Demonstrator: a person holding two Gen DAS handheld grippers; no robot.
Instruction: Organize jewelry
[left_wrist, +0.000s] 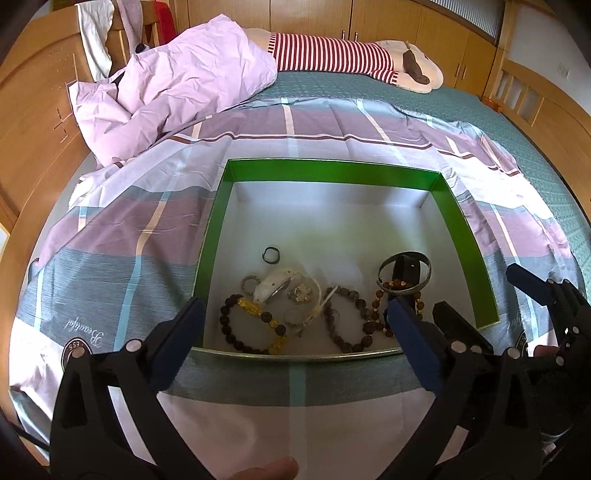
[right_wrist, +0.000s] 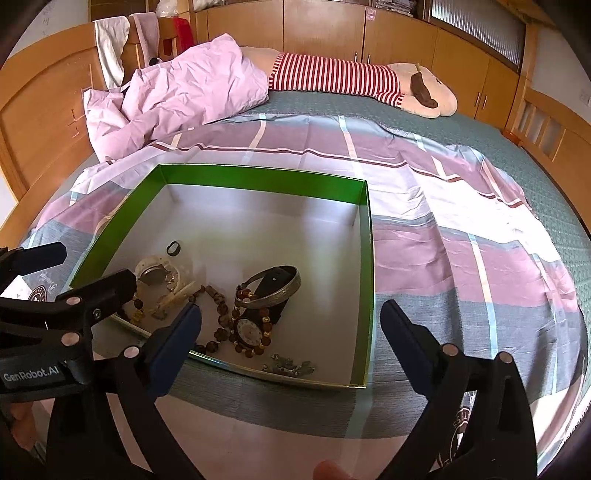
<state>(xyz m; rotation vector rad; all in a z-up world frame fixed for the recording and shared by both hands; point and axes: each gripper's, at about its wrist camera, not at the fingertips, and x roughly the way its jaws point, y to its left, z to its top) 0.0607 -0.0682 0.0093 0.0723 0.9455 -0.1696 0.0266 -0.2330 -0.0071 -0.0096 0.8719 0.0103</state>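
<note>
A green-walled box with a white floor lies on the bed and holds a pile of jewelry at its near side: a dark bead bracelet with gold charms, a grey bead bracelet, a silver bangle, a small watch, a dark ring and a silver chain piece. My left gripper is open and empty above the box's near edge. My right gripper is open and empty, over the box's near right corner.
The box sits on a plaid purple, grey and white sheet. A crumpled pink duvet and a striped plush toy lie at the far side. Wooden bed frame and cupboards surround the bed.
</note>
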